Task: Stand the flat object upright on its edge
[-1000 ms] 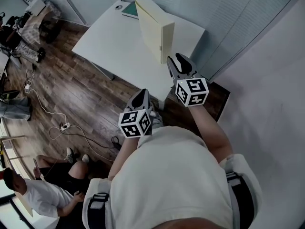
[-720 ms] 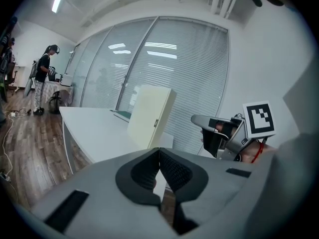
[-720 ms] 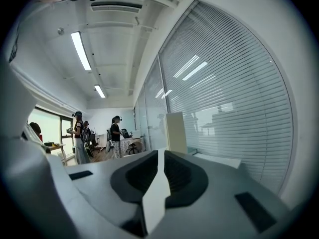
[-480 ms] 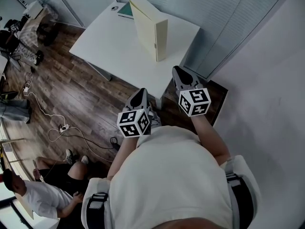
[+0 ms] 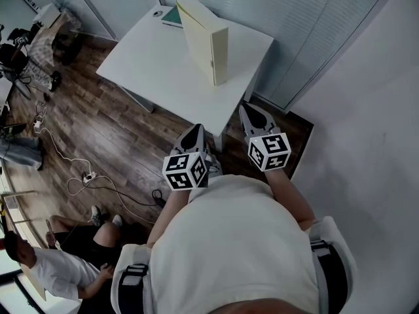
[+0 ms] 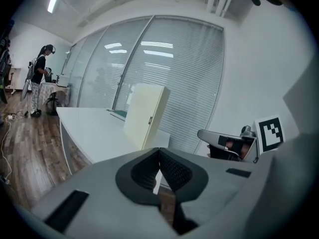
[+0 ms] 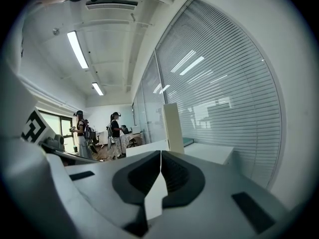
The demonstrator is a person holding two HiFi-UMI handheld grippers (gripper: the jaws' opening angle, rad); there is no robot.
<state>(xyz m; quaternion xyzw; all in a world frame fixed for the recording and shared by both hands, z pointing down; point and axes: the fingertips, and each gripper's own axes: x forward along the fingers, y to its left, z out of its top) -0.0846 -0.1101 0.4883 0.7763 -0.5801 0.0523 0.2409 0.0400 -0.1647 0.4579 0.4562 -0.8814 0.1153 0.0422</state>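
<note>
Both grippers are closed and carry nothing. The left gripper has its ribbed pads pressed together at the tip. The right gripper has just been closing its jaws, which now meet along one thin line with nothing caught between them. In the head view the two sit side by side just off the near edge of the white table, tips toward it. The hands that hold them are mostly hidden under the marker cubes and the person's shirt.

Ahead of both tips and well apart from them, the flat cream box stands upright on its narrow edge on the table, leaning on nothing. A small clasp on its thin side is too small to make out. From the right gripper the box appears edge-on and its foot is hidden behind that gripper's own body. From the left gripper its lower corner is likewise cut off.

Beyond the box a green flat thing lies on the table, mostly covered by the box, so what it is cannot be told. A small round item at the far corner is too small to identify. Behind the table runs a glass wall with blinds. Far off to the left gripper's left, a seated person on the wooden floor is cut off by the picture's edge.
</note>
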